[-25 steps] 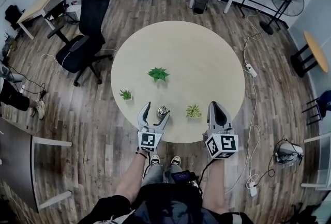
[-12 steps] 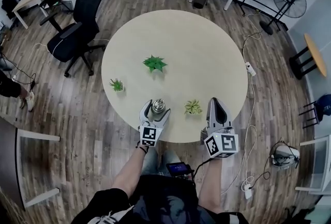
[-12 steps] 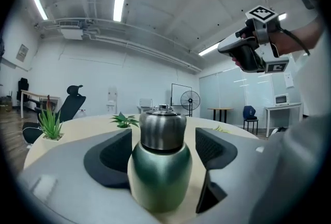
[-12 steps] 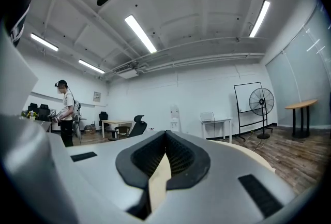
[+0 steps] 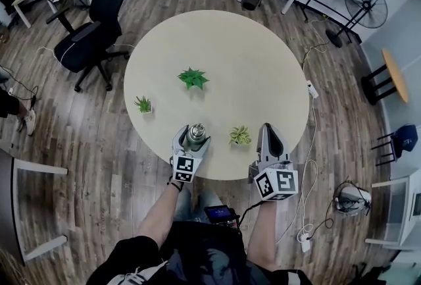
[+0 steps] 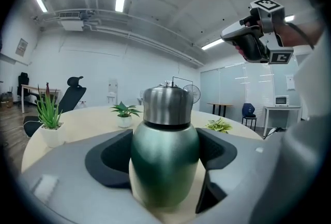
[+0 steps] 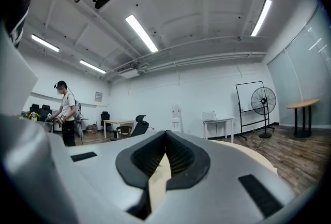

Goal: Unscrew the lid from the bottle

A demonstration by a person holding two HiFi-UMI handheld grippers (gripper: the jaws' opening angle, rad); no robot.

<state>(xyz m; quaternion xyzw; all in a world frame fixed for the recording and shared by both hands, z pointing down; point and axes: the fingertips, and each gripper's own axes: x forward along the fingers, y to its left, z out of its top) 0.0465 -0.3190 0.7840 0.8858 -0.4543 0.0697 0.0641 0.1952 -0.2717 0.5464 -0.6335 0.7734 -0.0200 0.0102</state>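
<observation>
Left gripper (image 5: 192, 141): jaws either side of the dark green metal bottle (image 6: 164, 158), black pads (image 6: 111, 153) meeting its rounded body, so I read it as gripped. Bottle upright on the round beige table (image 5: 243, 60), near the edge closest to me. Brushed-steel screw lid (image 6: 167, 105) on top, above the pads.

Right gripper (image 7: 165, 140): jaws together, nothing between them, held level by the table's near edge.

Small pale-leaved potted plant (image 5: 240, 135) stands between the two grippers, apart from the bottle.
</observation>
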